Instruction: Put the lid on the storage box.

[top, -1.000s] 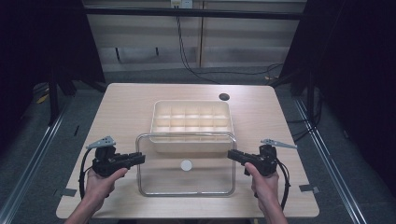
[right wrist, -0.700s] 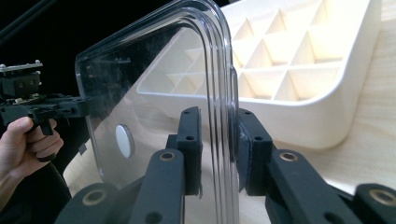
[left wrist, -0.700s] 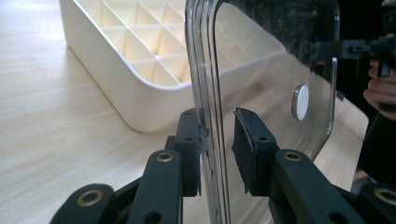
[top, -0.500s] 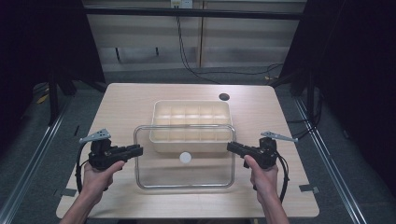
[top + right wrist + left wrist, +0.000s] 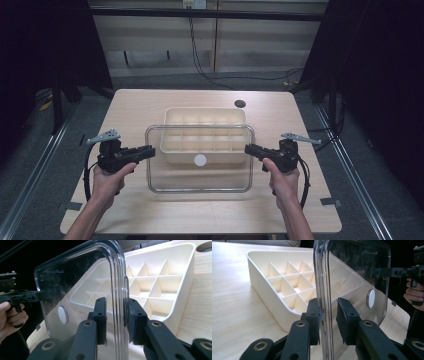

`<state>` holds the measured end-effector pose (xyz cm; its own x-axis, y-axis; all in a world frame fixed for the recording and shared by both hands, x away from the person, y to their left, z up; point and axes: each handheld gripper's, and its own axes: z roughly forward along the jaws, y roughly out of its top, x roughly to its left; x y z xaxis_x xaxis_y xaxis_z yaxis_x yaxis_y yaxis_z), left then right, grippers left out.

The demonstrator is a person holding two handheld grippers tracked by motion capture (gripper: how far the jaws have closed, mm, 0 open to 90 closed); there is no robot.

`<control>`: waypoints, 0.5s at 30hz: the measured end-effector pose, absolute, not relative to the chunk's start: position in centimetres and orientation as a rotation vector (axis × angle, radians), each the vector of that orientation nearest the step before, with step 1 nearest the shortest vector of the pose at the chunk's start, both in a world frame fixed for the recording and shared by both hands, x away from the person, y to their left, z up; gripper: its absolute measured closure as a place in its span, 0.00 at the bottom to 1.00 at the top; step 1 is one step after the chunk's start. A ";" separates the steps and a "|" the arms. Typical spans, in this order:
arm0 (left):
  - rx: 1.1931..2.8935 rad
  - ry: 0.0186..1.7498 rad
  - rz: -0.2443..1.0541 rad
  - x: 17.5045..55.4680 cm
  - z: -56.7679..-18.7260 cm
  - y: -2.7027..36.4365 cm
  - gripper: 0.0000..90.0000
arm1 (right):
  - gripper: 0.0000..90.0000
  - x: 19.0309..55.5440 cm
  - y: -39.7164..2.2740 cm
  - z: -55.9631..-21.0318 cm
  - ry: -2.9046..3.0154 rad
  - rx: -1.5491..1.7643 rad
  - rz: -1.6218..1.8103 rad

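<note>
At counter [image 5: 150, 105] centre: clear lid [image 5: 200, 172] aloft, left tongs [image 5: 149, 151] pinching its 9 o'clock edge, right tongs [image 5: 250, 148] its 3 o'clock. Tray [image 5: 205, 116] uncovered; seating likely remains.

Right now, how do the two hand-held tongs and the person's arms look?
Both the left tongs and the right tongs are black, with pistol-style handles, two flat jaws carrying brass-coloured pivot rings, and a grey three-cornered plate on top. A black cable loops from each handle. The forearms are bare; no sleeves are visible.
</note>
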<state>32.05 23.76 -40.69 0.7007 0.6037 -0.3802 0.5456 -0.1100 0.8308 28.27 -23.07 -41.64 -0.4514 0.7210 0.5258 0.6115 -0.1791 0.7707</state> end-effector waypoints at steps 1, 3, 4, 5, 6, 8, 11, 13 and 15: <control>1.781 0.901 0.077 32.2 -40.4 23.7 0.80 | 0.80 28.4 -23.1 -41.6 1.941 1.593 1.718; 1.786 0.886 0.075 32.4 -40.1 23.6 0.80 | 0.80 28.5 -23.3 -41.4 1.935 1.589 1.728; 1.785 0.887 0.081 32.5 -39.9 23.6 0.80 | 0.80 28.6 -23.4 -41.3 1.930 1.592 1.733; 1.792 0.885 0.087 32.6 -39.8 23.5 0.80 | 0.80 28.6 -23.4 -41.3 1.929 1.589 1.734; 1.796 0.884 0.092 32.7 -39.7 23.5 0.80 | 0.80 28.7 -23.4 -41.2 1.929 1.590 1.730; 1.782 0.884 0.089 32.9 -39.4 23.5 0.80 | 0.80 28.8 -23.4 -41.0 1.927 1.586 1.730; 1.779 0.882 0.097 33.1 -39.1 23.4 0.80 | 0.80 29.2 -23.5 -40.6 1.922 1.579 1.737; 1.778 0.883 0.098 33.3 -39.0 23.4 0.80 | 0.80 29.4 -23.5 -40.3 1.919 1.578 1.738; 1.780 0.886 0.102 33.6 -38.9 23.5 0.80 | 0.80 29.6 -23.4 -40.0 1.921 1.568 1.737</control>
<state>33.64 23.47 -38.87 0.7177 0.6070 -0.3413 0.5131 -0.1295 0.8485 29.65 -23.42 -39.98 -0.4586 0.7206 0.5200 0.5898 -0.1908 0.7847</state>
